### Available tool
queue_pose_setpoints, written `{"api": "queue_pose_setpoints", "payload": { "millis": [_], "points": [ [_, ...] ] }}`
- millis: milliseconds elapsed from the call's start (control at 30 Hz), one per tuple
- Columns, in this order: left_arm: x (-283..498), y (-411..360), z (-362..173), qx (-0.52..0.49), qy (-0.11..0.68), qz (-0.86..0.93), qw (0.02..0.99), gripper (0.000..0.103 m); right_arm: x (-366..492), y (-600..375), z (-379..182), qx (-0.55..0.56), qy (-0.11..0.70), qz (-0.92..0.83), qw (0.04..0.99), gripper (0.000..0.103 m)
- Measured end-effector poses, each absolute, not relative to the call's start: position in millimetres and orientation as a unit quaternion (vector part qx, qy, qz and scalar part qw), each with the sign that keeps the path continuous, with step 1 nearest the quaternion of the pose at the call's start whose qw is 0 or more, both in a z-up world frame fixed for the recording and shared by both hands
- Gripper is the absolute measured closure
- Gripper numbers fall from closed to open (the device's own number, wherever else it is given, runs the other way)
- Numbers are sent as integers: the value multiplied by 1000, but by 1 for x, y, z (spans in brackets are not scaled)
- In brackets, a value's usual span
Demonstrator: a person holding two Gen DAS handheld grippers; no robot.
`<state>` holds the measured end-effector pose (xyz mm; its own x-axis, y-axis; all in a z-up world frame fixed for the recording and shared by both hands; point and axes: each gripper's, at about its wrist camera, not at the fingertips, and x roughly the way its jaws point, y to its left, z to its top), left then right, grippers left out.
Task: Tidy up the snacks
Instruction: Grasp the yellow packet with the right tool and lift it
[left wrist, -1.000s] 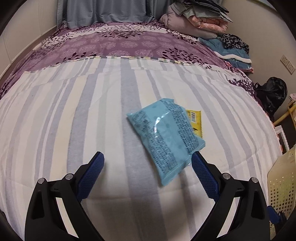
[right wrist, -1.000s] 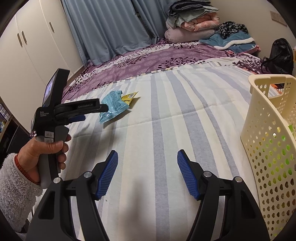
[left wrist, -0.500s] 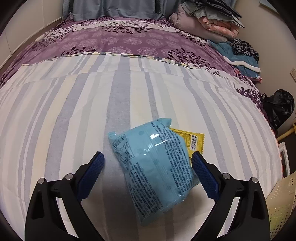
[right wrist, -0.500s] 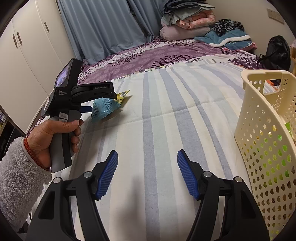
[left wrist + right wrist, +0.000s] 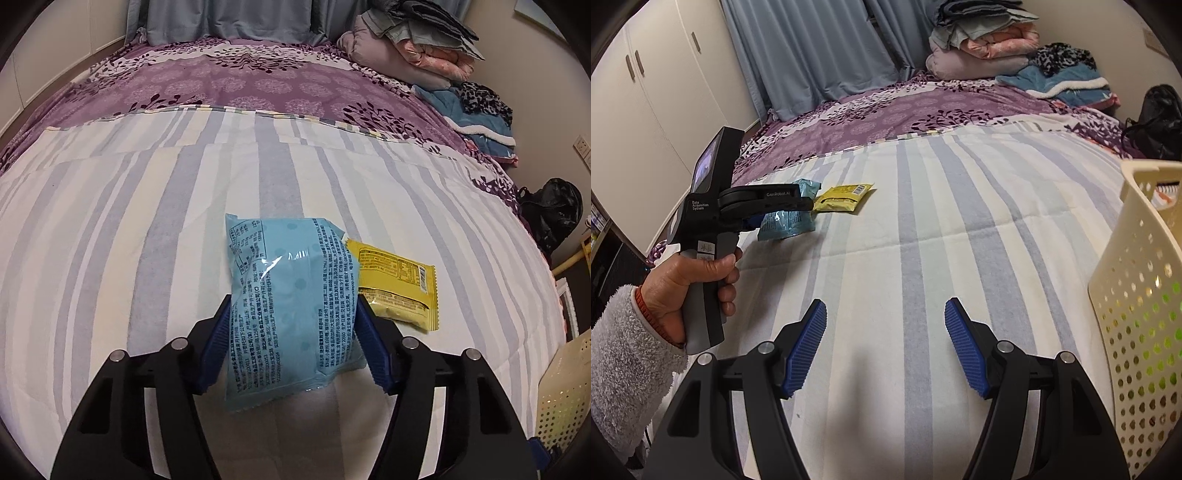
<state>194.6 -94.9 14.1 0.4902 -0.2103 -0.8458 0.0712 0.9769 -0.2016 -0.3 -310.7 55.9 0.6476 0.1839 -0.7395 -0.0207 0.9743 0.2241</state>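
A light blue snack packet (image 5: 291,302) lies on the striped bedsheet, and the jaws of my left gripper (image 5: 293,301) are closing on it, the blue pads (image 5: 218,343) pressing on its two sides. A yellow snack packet (image 5: 399,284) lies flat just to its right, partly tucked under it. In the right wrist view a hand holds the left gripper (image 5: 803,203) over the blue packet (image 5: 786,221), with the yellow packet (image 5: 844,194) beyond. My right gripper (image 5: 885,302) hovers open over bare sheet, nothing between its fingers.
A cream perforated basket (image 5: 1137,295) stands at the right, its corner also in the left wrist view (image 5: 565,384). Folded blankets (image 5: 982,48) pile at the bed's far end. A black bag (image 5: 1160,122) sits by the wall, white wardrobe doors (image 5: 657,92) on the left.
My left gripper moved forward until the blue packet lay between its fingers, then the jaws came in from wide open onto the packet's sides. The right gripper stayed open.
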Motion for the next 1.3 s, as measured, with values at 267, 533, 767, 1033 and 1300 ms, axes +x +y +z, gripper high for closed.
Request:
{"api": "queue_pose_setpoints", "payload": {
  "millis": [267, 533, 767, 1033, 1300],
  "points": [
    [185, -85, 24, -44, 481, -86, 872, 44, 55, -296, 59, 68, 399, 89, 910, 36],
    [169, -61, 37, -50, 469, -82, 878, 44, 147, -271, 40, 36, 416, 143, 898, 36],
    [156, -46, 44, -62, 465, -79, 879, 44, 211, -261, 26, 46, 438, 166, 882, 36],
    [151, -41, 51, -74, 456, -84, 883, 44, 236, -236, 13, 14, 465, 214, 859, 36],
    [148, -37, 54, -80, 452, -85, 884, 44, 203, -220, 10, -23, 468, 247, 848, 35]
  ]
}}
